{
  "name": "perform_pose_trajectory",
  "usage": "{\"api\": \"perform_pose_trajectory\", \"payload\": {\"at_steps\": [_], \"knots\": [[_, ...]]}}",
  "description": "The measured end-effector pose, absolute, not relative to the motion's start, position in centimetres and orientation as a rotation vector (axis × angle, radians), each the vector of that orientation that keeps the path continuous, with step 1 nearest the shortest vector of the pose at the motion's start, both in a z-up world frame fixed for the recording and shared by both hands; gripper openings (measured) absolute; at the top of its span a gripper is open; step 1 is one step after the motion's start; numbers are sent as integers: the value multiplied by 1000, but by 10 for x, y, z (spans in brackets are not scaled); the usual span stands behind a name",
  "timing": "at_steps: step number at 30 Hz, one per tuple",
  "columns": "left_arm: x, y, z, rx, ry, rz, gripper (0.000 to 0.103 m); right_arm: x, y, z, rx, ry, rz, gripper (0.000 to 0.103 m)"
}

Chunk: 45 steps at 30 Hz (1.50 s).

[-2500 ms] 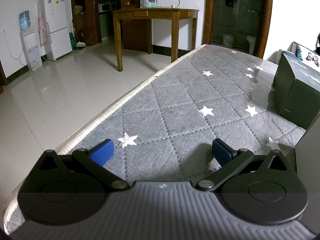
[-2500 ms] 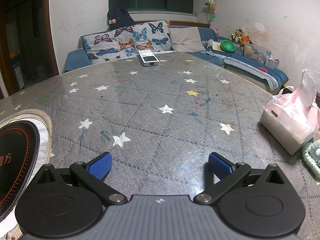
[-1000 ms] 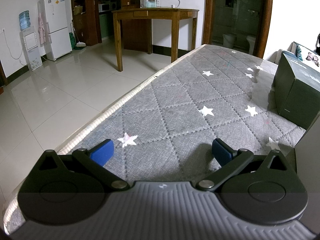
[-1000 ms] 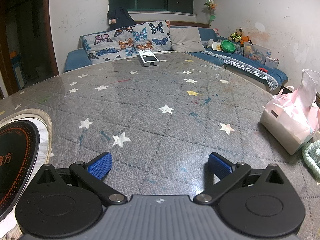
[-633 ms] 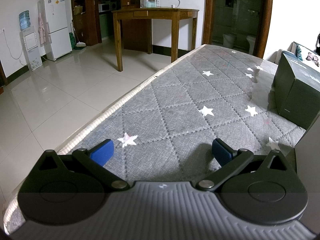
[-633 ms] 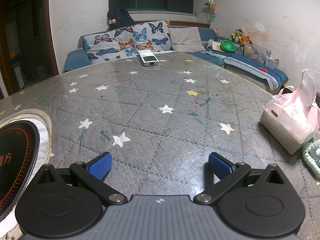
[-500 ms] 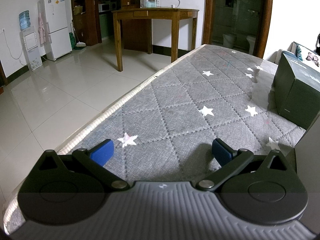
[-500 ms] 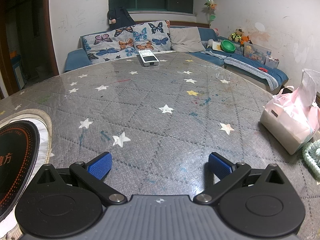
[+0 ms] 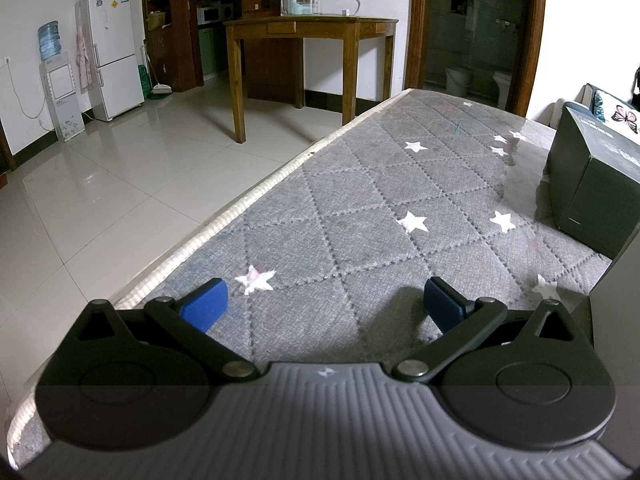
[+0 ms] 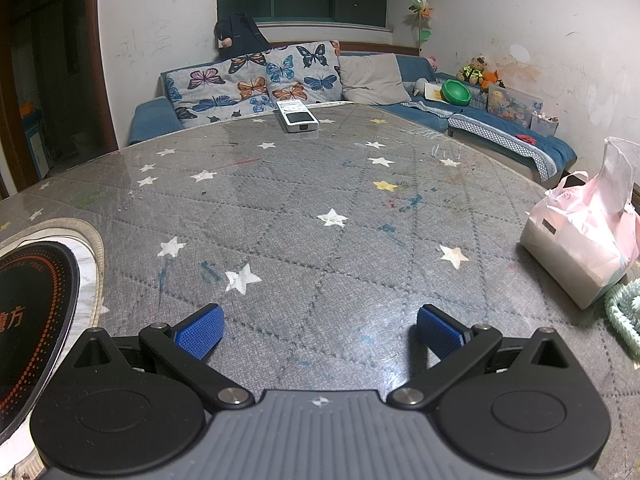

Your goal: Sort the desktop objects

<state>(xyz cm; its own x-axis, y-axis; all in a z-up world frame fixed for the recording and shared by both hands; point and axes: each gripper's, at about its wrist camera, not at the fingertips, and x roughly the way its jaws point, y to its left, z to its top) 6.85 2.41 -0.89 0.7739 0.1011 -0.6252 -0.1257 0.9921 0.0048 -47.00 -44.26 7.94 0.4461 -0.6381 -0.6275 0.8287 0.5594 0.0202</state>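
left hand-held gripper [image 9: 326, 306] apart | right hand-held gripper [image 10: 320, 332] apart | pink bag [image 10: 580, 236]: contents hidden

Quilted grey cloth table cover [image 10: 320, 184] under a glossy clear sheet (scuffed); matt dark cardboard box [image 9: 592, 184].

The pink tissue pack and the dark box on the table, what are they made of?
The pink tissue pack looks like thin, soft plastic film: it crinkles, shines a little, and a white tissue sticks out on top. The dark box seems to be matte cardboard, with flat sides, sharp folded edges and small printing, though coated plastic can't be ruled out.
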Motion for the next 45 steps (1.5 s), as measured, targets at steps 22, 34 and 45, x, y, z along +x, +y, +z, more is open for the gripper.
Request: {"api": "perform_pose_trajectory", "payload": {"at_steps": [22, 34, 45], "knots": [[69, 24, -9, -38, 675, 123, 103, -470, -443, 79, 349, 613, -931, 103], [69, 24, -9, -37, 675, 123, 103, -469, -440, 79, 347, 612, -937, 103], [69, 24, -9, -38, 675, 123, 103, -469, -420, 80, 332, 612, -877, 103]]}}
